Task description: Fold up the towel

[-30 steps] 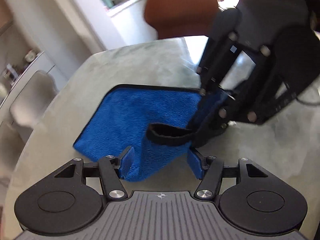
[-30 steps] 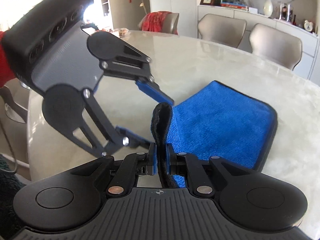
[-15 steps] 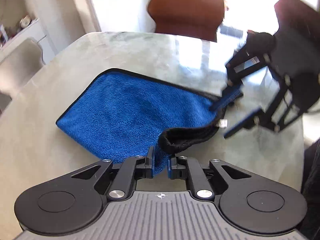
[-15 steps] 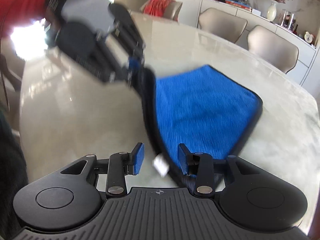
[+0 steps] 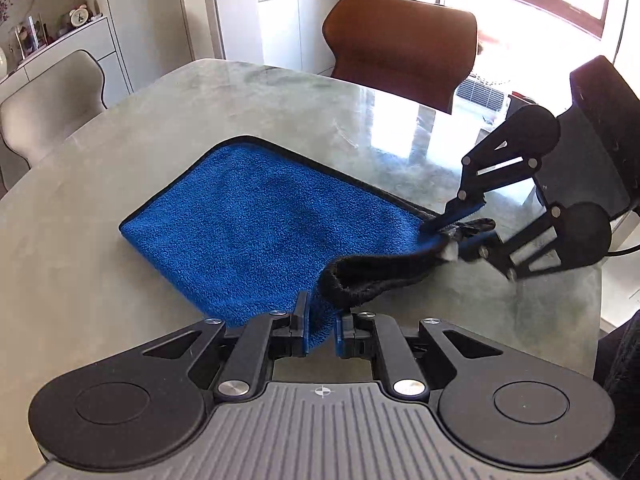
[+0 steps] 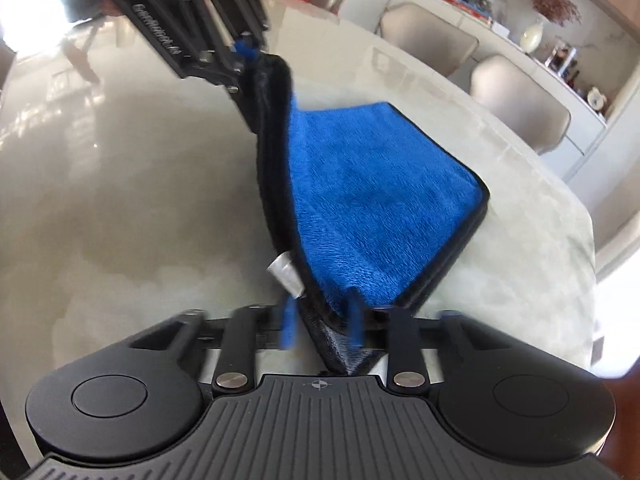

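A: Where is the towel [image 5: 260, 216] lying?

B: It is lying mostly flat on the marble surface [image 5: 120, 152], spreading out ahead of the left gripper [image 5: 320, 330], with its near black-trimmed edge being lifted off the surface.

A: What is the left gripper doing?

B: Its blue pads are pinching a near corner of the towel, nearly closed on the cloth.

A: And the right gripper [image 6: 322, 318]?

B: Its fingers are standing partly apart around the other end of that raised edge; the view is blurring, so I cannot tell whether it is clamping. A white tag [image 6: 285, 274] is hanging just ahead of it.

A: Anything around?

B: A brown chair [image 5: 400, 44] is standing beyond the surface.
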Motion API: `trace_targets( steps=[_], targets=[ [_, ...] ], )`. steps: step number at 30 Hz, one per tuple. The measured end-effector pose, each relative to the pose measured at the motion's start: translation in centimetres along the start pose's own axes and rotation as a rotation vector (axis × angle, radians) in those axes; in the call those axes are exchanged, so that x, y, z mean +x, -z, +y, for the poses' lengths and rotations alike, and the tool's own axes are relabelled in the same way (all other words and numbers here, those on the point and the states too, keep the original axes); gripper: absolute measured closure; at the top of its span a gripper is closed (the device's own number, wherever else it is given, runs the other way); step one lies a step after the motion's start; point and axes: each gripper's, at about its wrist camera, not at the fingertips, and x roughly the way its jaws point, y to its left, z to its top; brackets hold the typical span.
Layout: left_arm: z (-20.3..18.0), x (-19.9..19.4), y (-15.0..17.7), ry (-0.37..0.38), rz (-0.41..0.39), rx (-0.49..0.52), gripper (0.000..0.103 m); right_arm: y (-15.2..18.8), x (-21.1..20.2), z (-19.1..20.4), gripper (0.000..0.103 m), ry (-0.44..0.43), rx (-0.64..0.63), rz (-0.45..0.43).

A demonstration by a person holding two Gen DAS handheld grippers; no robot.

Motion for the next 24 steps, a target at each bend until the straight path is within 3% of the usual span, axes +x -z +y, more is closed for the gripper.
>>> trace_targets(
  steps=[8, 18, 24],
  targets=[
    [0.6, 0.2, 0.4, -0.003, -0.018, -0.04, 0.092, -2.6, -1.3, -4.3, 0.094, -0.022, 0.23, -0.104],
    [5.2, 0.4, -2.4, -0.085, -0.095, -0.156, 0.092, -6.3, 2.0, -8.9, 0.094, 0.009, 0.172, -0.101],
    [9.2, 1.9, -3.5, -0.104, -0.113, -0.289, 0.092, -8.4, 5.2, -11.8, 0.094, -0.013, 0.142, -0.083]
  ],
)
